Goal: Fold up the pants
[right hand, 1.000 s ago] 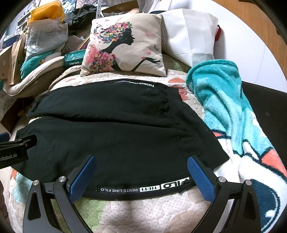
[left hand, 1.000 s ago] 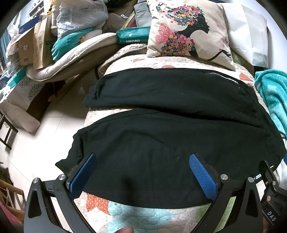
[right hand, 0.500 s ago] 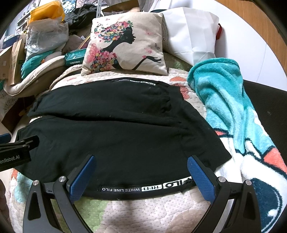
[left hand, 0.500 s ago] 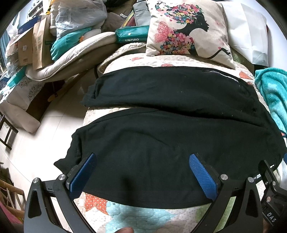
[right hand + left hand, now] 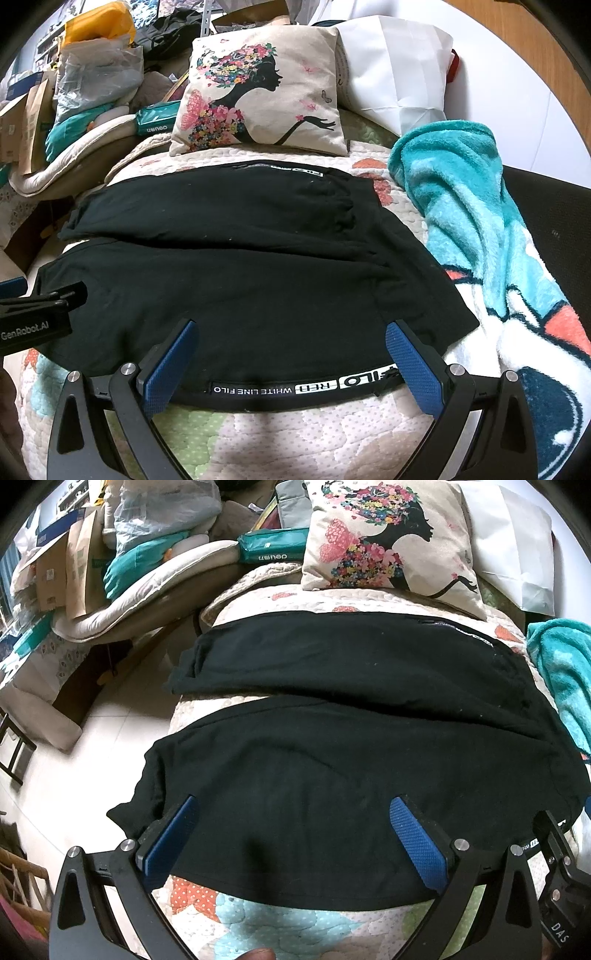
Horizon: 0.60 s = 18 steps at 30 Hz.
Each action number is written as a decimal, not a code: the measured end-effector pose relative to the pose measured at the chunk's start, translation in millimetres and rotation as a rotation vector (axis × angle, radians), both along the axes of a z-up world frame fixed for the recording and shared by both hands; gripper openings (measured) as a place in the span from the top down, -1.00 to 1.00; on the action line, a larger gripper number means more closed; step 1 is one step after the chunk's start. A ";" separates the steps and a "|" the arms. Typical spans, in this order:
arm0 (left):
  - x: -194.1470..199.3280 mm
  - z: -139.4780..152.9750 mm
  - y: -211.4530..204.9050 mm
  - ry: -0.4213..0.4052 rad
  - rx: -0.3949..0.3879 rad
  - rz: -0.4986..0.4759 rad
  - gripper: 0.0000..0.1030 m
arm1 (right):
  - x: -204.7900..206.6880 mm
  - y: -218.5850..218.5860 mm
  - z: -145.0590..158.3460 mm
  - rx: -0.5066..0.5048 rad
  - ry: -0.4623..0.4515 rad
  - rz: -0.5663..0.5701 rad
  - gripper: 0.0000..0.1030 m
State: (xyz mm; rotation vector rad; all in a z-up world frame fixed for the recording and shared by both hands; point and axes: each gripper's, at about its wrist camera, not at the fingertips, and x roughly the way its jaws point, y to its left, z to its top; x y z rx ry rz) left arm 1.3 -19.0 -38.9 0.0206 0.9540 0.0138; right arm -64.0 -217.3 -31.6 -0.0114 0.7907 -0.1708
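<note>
Two legs of black pants [image 5: 332, 775] are lying spread across the quilted bed cover [image 5: 258, 934], and we are looking along them from the near edge. In the left wrist view the near leg is filling the middle of the frame, its cuff end drooping over the bed edge toward 9 o'clock; the far leg is running toward 12 o'clock, just short of the printed cushion [image 5: 388, 539]. In the right wrist view the lettered waistband [image 5: 303, 389] is sitting near 6 o'clock, with a teal blanket [image 5: 472, 221] at 3 o'clock.

We are holding the left gripper [image 5: 291, 845] with its blue pads spread wide over the near leg, nothing between them. We are holding the right gripper [image 5: 288, 365] equally wide over the waistband, also empty.

We are judging the fabric as soft, light knit: limp, easily pinched, likely to sag and drag between the two holds. The elastic waistband looks like the firmest edge, so we are favouring a pinch there on the right, and the leg's near hem toward 8 o'clock on the left.
</note>
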 end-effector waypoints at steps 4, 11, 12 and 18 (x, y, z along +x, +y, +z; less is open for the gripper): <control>1.6 -2.0 1.7 0.013 -0.005 0.005 -1.00 | 0.1 0.2 0.3 -0.001 -0.002 0.003 -1.00; 2.6 -4.4 0.4 0.026 -0.013 0.005 -1.00 | 0.2 1.9 0.3 0.013 -0.001 0.004 -1.00; 3.3 -5.1 -0.1 0.031 -0.019 0.004 -1.00 | 0.9 0.2 0.1 0.017 0.000 0.005 -1.00; 6.8 -14.2 -3.1 0.074 -0.052 -0.002 -1.00 | 5.0 -1.0 -1.5 0.042 0.009 0.006 -1.00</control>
